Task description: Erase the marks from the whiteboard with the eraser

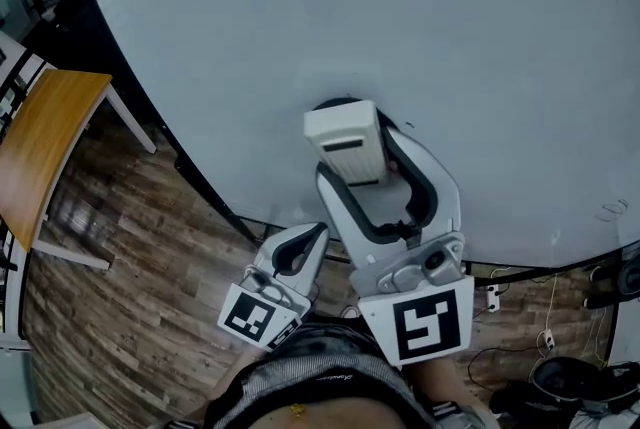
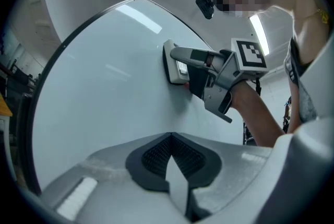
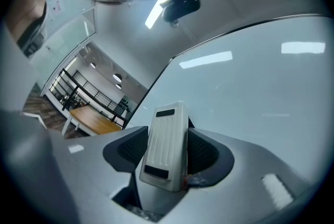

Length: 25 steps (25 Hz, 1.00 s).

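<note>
Right gripper (image 3: pixel 167 154): clenched on the white ribbed plastic block eraser (image 3: pixel 166 129), one dark ribbed pad pressed to each long side.
Eraser position: standing lengthwise between the jaws and reaching out past their tips; far face laid flat against the large pale glossy whiteboard (image 1: pixel 420 27), low on the board near its middle in the head view.
Left gripper (image 2: pixel 172 160): clenched on nothing, dark pads meeting tip to tip; held low beside the right gripper, clear of the eraser.
Marks: faint dark scribbles (image 1: pixel 610 210) near the board's lower right edge, well apart from the eraser.
Surroundings: orange-brown wooden table (image 1: pixel 45 142) at left, on a dark plank floor (image 1: pixel 130 307).
</note>
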Motion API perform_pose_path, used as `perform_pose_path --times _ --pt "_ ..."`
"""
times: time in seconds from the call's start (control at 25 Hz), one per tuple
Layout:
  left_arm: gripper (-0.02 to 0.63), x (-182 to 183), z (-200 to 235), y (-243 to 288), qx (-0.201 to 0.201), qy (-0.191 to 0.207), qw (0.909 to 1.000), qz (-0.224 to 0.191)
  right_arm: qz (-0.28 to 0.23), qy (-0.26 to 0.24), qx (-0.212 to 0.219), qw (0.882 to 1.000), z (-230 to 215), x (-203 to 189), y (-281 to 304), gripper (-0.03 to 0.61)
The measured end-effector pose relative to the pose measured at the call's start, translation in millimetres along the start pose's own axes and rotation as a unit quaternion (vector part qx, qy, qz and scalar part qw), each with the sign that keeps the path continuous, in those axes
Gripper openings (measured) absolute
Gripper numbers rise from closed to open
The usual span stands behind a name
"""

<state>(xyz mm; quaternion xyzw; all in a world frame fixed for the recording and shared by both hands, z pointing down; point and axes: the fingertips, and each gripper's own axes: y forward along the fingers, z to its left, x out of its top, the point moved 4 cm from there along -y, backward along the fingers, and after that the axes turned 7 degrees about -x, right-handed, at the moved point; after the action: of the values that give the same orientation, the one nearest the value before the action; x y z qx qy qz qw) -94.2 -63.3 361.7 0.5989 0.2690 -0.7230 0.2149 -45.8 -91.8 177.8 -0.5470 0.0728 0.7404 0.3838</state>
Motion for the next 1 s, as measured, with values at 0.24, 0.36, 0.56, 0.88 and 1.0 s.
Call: perform_pose_path --times 0.24,0.36,0.56,0.88,1.0 --pt "-0.002 6.3 28.2 -31.6 0.044 0.003 0.9990 -0.008 0.019 -0.039 0.014 0.999 39.2 -10.4 23.1 0.244" --pt "-0.002 7.5 41.5 -42.2 0.055 0.005 0.9985 -0.004 0.026 -0.027 0.005 0.999 38.0 -2.6 27.9 0.244" --pt "-0.002 12.7 45.7 -42.6 0.034 0.013 0.9993 0.001 0.021 -0.022 -0.011 0.999 38.6 1.2 27.5 0.244" --pt "-0.002 12.1 27.9 -17.9 -0.026 0.018 0.9995 0.007 0.012 0.013 -0.036 0.999 5.4 6.8 8.0 0.244" --pt "-0.002 11.2 13.9 -5.7 -0.041 0.019 0.9989 0.009 0.009 0.024 -0.043 0.999 -10.9 7.0 -4.0 0.244"
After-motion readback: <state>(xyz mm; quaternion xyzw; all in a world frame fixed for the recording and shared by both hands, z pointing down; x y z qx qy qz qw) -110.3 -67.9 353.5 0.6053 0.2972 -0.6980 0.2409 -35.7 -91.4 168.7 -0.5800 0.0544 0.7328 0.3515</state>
